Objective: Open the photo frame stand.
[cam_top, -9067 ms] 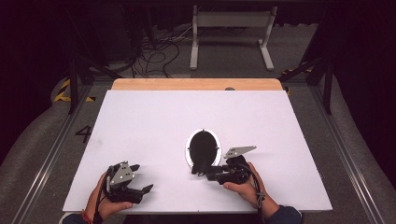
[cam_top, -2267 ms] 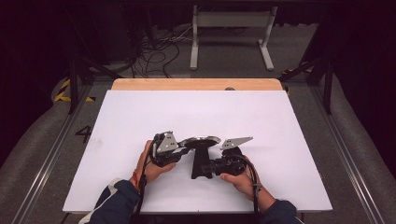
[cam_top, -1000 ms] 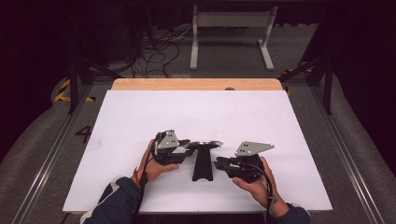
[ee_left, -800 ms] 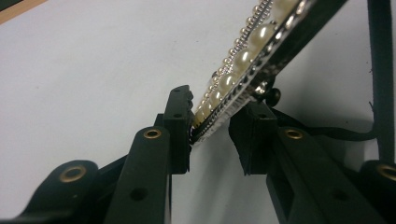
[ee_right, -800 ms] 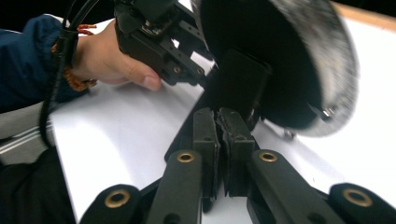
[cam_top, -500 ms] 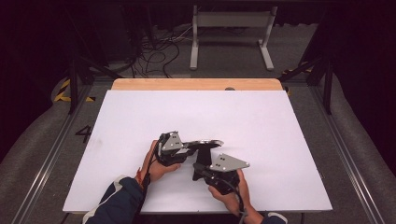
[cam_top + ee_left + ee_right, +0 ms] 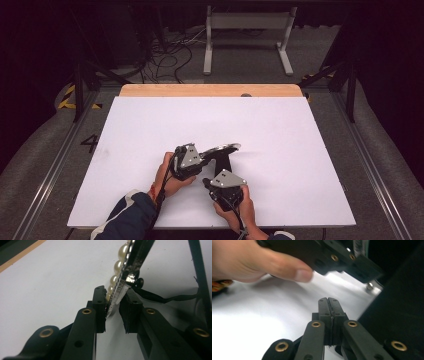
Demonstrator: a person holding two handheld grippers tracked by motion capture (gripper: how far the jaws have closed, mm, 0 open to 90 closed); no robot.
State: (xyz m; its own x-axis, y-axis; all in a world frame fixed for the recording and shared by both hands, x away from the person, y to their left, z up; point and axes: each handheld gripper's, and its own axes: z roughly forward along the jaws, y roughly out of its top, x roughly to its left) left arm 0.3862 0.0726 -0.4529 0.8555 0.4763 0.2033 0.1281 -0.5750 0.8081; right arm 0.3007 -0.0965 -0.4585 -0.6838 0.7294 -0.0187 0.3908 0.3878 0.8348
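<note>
1. I have the left gripper (image 7: 113,306) around the rim of the oval, pearl-edged mirror with its black stand (image 7: 127,267). Its jaws have just been closing; one pad presses the pearl side, the other looks a hair off the silvery back, so I'd finish the squeeze before lifting.
2. My right gripper (image 7: 328,305) is closed tight on nothing, low over the white table top (image 7: 280,125).
3. I judge the step is steadying the mirror; I'd keep the left wrist quiet so the tilted frame doesn't twist.
4. In the high view the mirror (image 7: 222,150) sits raised at the left gripper's (image 7: 200,161) tips, with the right gripper (image 7: 214,184) just beside the stand's foot.
</note>
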